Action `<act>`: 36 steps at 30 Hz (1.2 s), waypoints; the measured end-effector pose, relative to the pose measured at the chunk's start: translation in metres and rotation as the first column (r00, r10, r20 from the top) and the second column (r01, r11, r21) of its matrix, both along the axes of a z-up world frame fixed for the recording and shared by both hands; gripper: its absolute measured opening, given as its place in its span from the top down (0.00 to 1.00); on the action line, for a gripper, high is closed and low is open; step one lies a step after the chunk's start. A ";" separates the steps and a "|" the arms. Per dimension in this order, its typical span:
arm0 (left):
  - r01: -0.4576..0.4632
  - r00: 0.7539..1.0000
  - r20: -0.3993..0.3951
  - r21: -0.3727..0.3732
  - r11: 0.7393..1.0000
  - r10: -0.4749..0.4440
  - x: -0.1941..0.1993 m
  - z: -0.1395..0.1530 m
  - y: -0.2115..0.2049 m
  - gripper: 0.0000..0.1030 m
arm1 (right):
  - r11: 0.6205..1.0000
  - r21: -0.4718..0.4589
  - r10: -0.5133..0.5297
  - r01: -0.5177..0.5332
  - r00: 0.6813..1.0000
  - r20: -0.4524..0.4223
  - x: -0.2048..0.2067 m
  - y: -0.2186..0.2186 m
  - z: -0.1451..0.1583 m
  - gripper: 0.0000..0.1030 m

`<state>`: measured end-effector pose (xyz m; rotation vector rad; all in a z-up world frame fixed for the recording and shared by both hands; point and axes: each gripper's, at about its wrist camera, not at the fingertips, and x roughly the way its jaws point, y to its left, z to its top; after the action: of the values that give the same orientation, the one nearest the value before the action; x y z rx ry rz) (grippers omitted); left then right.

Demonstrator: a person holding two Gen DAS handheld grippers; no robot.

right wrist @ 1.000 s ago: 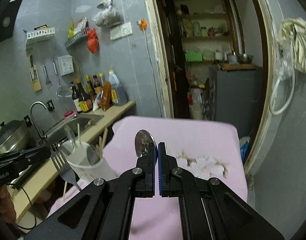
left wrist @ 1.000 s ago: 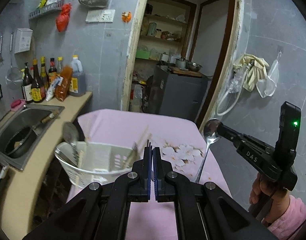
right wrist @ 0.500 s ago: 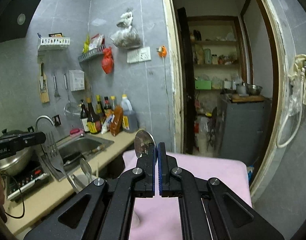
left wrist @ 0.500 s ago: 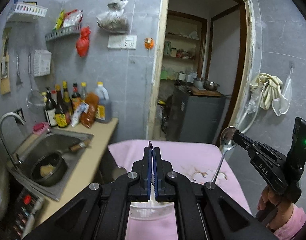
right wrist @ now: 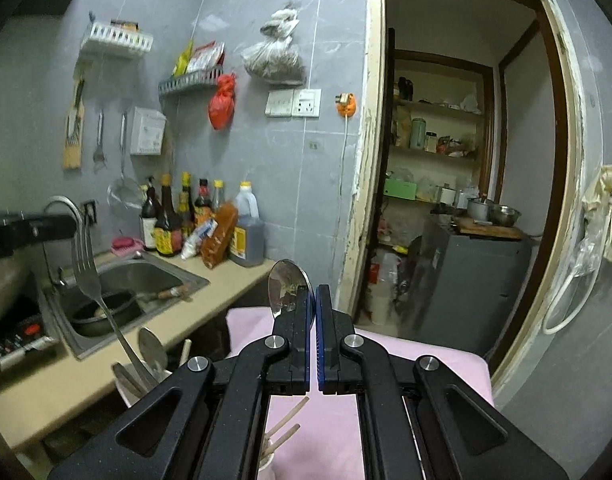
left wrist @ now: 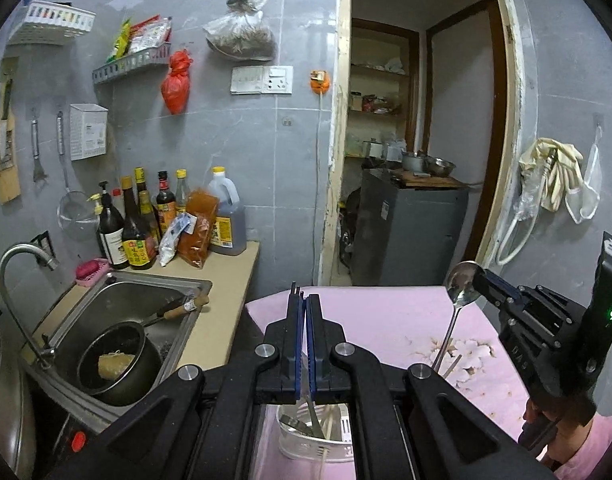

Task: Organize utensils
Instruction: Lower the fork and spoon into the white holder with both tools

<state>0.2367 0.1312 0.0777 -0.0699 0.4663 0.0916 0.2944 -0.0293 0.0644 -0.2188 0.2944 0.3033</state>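
My left gripper point(left wrist: 303, 300) is shut on a metal fork, whose tines point(left wrist: 295, 289) poke above the fingertips. In the right wrist view the fork point(right wrist: 91, 276) hangs from the left gripper point(right wrist: 72, 226), handle down into a white utensil holder point(right wrist: 124, 394). My right gripper point(right wrist: 315, 292) is shut on a metal spoon point(right wrist: 287, 286); it also shows in the left wrist view point(left wrist: 462, 284), held high over the table, handle hanging down. The white utensil holder point(left wrist: 306, 438) sits below the left gripper on the pink cloth and holds chopsticks point(right wrist: 284, 426) and other utensils.
A pink-covered table point(left wrist: 386, 312) lies below both grippers. A counter with a steel sink point(left wrist: 118, 304), a pot point(left wrist: 118, 364) and sauce bottles point(left wrist: 162, 216) is on the left. A doorway with a grey cabinet point(left wrist: 410, 232) is behind.
Both grippers have risen and tilted up over the last second. The utensil holder has dropped to the bottom of both views. Both stay shut on their utensils.
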 end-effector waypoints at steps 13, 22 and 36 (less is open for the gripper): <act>0.137 0.991 -0.010 0.034 0.990 -0.137 0.017 -0.020 -0.011 0.98 | 0.994 -0.081 -0.077 0.076 0.997 -0.001 -0.004 0.017 -0.019 0.98; 0.149 0.988 0.026 0.019 0.989 -0.150 0.008 -0.004 0.003 0.98 | 0.992 -0.096 -0.089 0.087 0.996 -0.016 -0.002 0.024 -0.025 0.98; 0.080 0.996 0.035 0.083 0.993 -0.083 -0.005 -0.004 0.022 0.98 | 0.989 -0.114 -0.096 0.093 0.995 -0.019 0.002 0.031 -0.033 0.98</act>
<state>0.2320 0.1529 0.0732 0.0273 0.4258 0.0293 0.2962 0.0016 0.0313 -0.3118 0.3458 0.1956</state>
